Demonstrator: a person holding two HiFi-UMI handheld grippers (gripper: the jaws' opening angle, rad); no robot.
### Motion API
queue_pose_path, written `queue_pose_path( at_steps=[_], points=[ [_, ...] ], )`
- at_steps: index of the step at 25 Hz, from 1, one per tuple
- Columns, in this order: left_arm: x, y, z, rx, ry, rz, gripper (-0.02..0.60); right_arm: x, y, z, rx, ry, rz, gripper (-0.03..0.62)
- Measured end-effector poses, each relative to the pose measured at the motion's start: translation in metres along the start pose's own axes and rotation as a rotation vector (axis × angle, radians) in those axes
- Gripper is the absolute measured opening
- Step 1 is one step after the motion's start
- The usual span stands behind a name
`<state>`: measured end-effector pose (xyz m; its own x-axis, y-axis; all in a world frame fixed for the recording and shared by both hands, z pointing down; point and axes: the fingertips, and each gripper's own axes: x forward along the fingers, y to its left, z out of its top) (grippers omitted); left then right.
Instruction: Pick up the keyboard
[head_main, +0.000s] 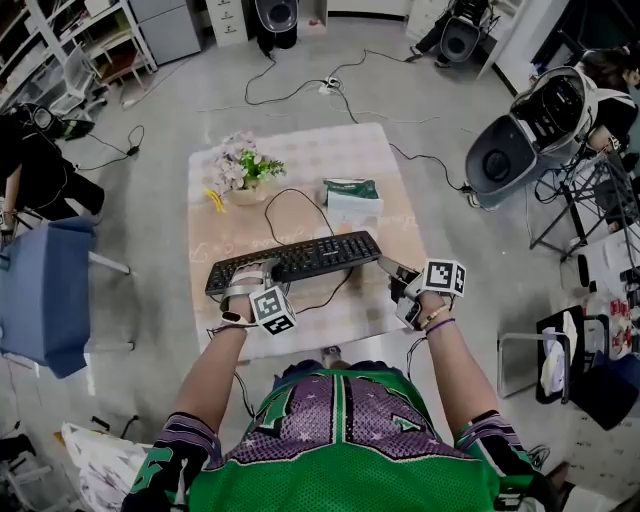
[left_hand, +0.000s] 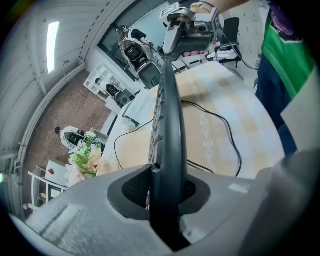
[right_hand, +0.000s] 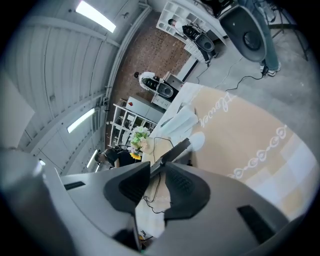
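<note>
Closest to the camera was my green jersey (head_main: 340, 440), with both forearms reaching out over the table (head_main: 320, 140). My left gripper (left_hand: 167, 187) was clamped narrow on the left end of the black keyboard (head_main: 300, 258), the edge squeezed between its pads. My right gripper (right_hand: 159, 170) had the right end between its jaw tips and seemed to pinch it, though only shallowly. The keyboard stretched across the near half of the table, and its cable (head_main: 285, 200) looped back toward the flower pot (head_main: 240, 185). To lift well, I judged I should firm up the right grip, raise both ends together and level, and go slowly so the cable would not drag at the flowers or the tissue pack (head_main: 352, 200).
</note>
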<state>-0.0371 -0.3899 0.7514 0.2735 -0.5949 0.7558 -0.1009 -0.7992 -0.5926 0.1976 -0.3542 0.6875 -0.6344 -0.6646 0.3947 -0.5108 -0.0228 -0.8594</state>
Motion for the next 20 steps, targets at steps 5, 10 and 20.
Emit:
queue_pose_path(
  at_steps=[5, 10, 20],
  points=[
    [-0.003, 0.001, 0.005, -0.003, -0.01, -0.017, 0.087, -0.016, 0.007, 0.008, -0.02, -0.044, 0.107, 0.094],
    [-0.009, 0.0, 0.008, -0.04, -0.029, -0.029, 0.087, -0.027, 0.005, 0.007, -0.096, -0.096, 0.162, 0.084],
    [-0.048, -0.002, 0.02, -0.211, -0.077, -0.008, 0.087, -0.031, 0.01, -0.005, -0.292, -0.103, 0.09, 0.063]
  ],
)
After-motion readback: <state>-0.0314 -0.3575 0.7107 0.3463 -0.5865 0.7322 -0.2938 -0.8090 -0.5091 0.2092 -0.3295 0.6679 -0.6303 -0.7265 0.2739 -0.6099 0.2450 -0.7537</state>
